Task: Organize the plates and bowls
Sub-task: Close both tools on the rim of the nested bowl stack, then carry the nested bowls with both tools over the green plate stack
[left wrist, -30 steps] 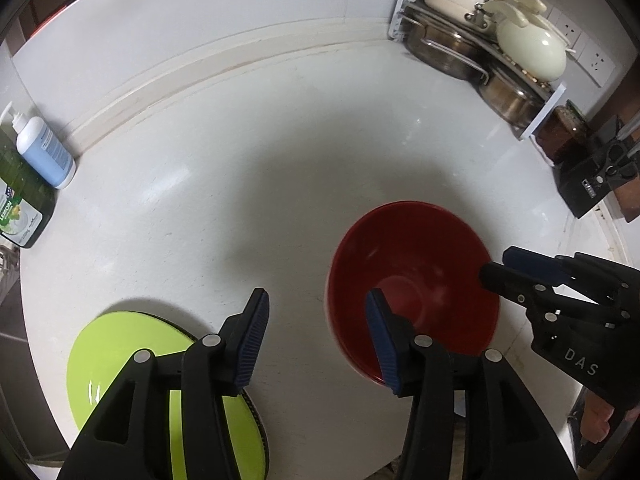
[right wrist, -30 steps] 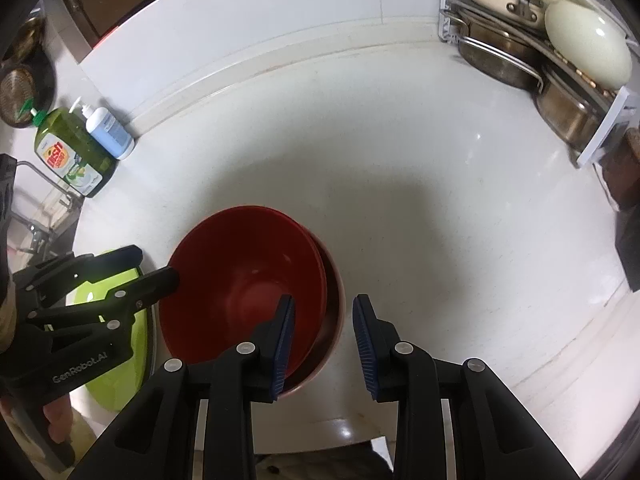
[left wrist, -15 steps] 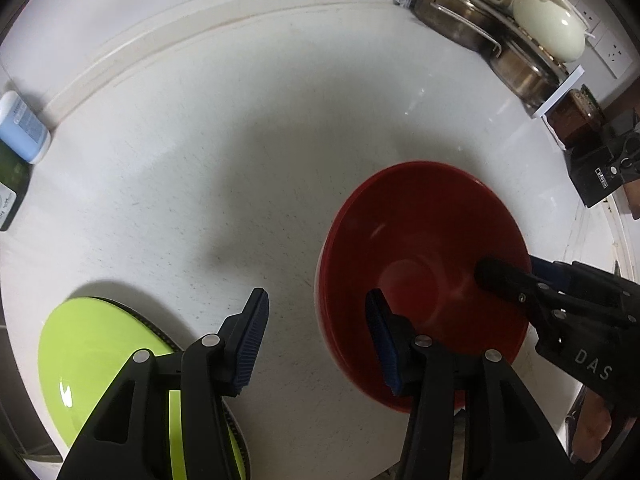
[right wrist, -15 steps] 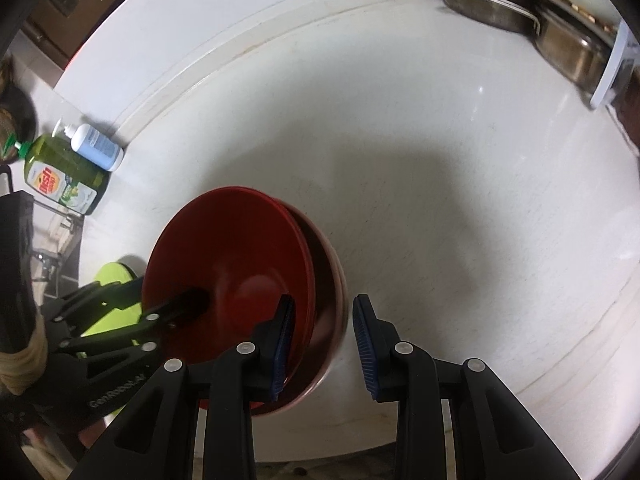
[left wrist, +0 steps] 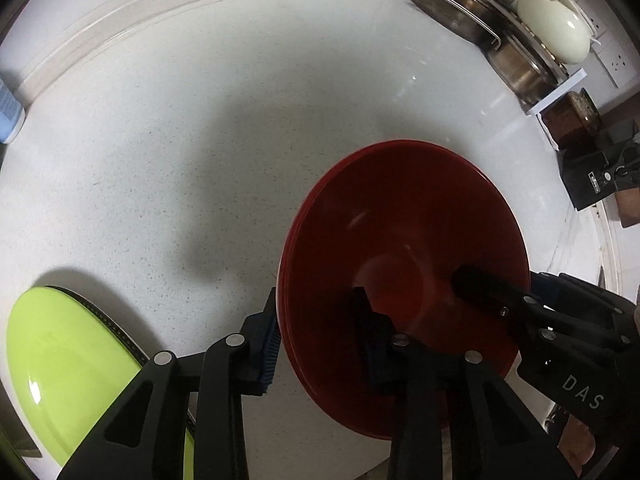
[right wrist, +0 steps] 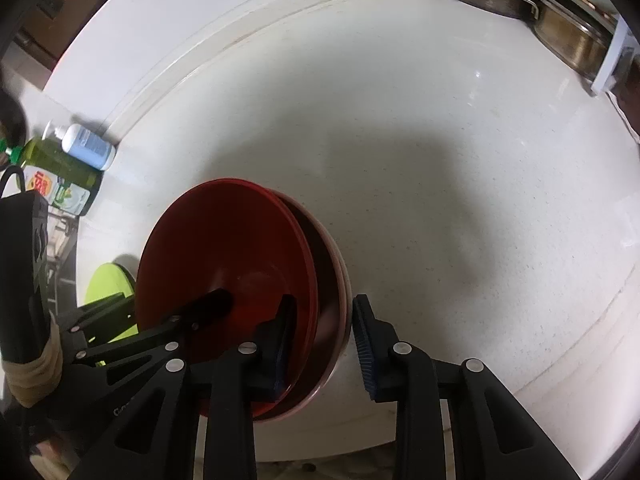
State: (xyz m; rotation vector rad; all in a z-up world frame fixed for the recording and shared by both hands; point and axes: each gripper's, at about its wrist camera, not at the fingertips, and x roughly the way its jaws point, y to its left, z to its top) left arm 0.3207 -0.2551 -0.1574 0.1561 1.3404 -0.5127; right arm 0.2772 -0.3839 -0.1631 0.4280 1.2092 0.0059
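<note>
- A stack of red bowls (left wrist: pixel 400 248) sits on the white counter (left wrist: pixel 200 140) close to its front edge, one bowl nested inside another; the right wrist view shows the inner rim (right wrist: pixel 224 248) set slightly off from the paler outer rim (right wrist: pixel 340 280).
- The left gripper (left wrist: pixel 320 332) straddles the near-left rim: its left finger is outside the wall, its right finger inside the bowl. The jaws stand apart with a gap showing, so nothing is clamped.
- The right gripper (right wrist: pixel 324 332) straddles the right side of the stack the same way, one finger inside, the other outside against the counter side. Its jaws are also spread and not pinching.
- A lime-green plate (left wrist: pixel 68 372) lies on a darker plate at the counter's front-left corner, well apart from the bowls.
- Soap bottles (right wrist: pixel 76 160) stand at the back-left edge; metal pots (left wrist: pixel 500 40) are racked in the back-right corner.
- The bowls look hard, glossy and smooth, likely plastic or melamine: stiff and fairly light, but slippery under rubber pads.
- The rim wall is the sensible place to hold, pinched on both sides.
- Because the bowls are loosely nested, a pinch on one rim only could lift the top bowl and leave the lower one; closing across both rims should carry the stack together.
</note>
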